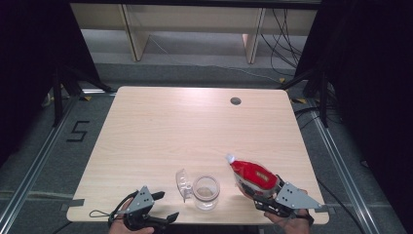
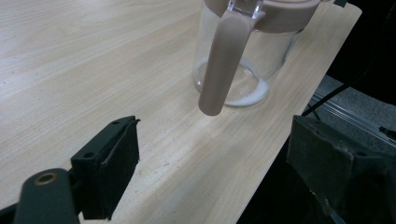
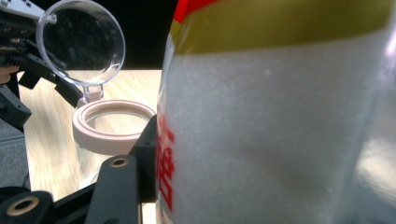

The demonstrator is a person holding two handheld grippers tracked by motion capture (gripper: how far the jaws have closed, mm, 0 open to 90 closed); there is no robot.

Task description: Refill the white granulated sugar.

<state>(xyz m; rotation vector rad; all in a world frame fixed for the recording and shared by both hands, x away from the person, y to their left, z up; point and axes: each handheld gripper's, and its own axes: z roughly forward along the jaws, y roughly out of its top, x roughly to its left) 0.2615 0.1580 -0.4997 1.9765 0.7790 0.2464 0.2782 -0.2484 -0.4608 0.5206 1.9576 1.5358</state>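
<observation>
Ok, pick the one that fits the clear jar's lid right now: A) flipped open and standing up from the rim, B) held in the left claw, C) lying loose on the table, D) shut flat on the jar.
A: the round clear lid stands upright on its hinge above the jar, whose pink rim is uncovered, and the left claw is open, holding nothing.

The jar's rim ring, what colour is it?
Pale dusty pink; the jar's rim ring shows best in the right gripper view.
</observation>
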